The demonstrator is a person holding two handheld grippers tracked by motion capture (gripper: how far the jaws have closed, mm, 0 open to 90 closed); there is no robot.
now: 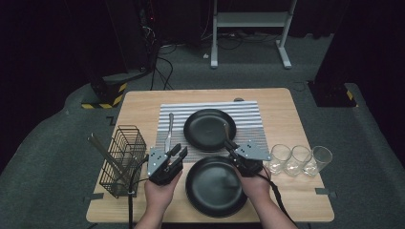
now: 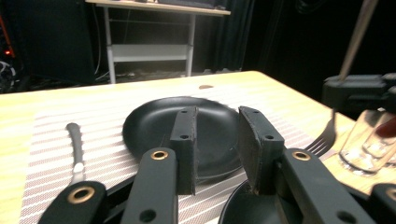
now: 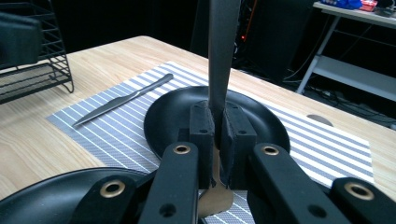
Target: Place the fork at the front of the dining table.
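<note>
table (image 1: 143, 102) | striped mat (image 1: 248, 112) | near plate (image 1: 216, 187) | wire basket (image 1: 123, 160) | three glasses (image 1: 299, 159)

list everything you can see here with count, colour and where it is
plates: two, black, one on the striped mat, one on bare wood nearer the person
mat: one, grey and white stripes, middle of the table
knife: one, silver with a dark handle, on the mat left of the far plate
fork: one, silver, clamped in the right gripper, prongs down by the mat's right edge
glasses: three, clear, in a row at the right of the table
basket: one, black wire, left edge of the table, with utensils in it
table: one, light wood
left gripper: black, jaws apart with nothing between them, near the knife
right gripper: black, shut on the fork
</note>
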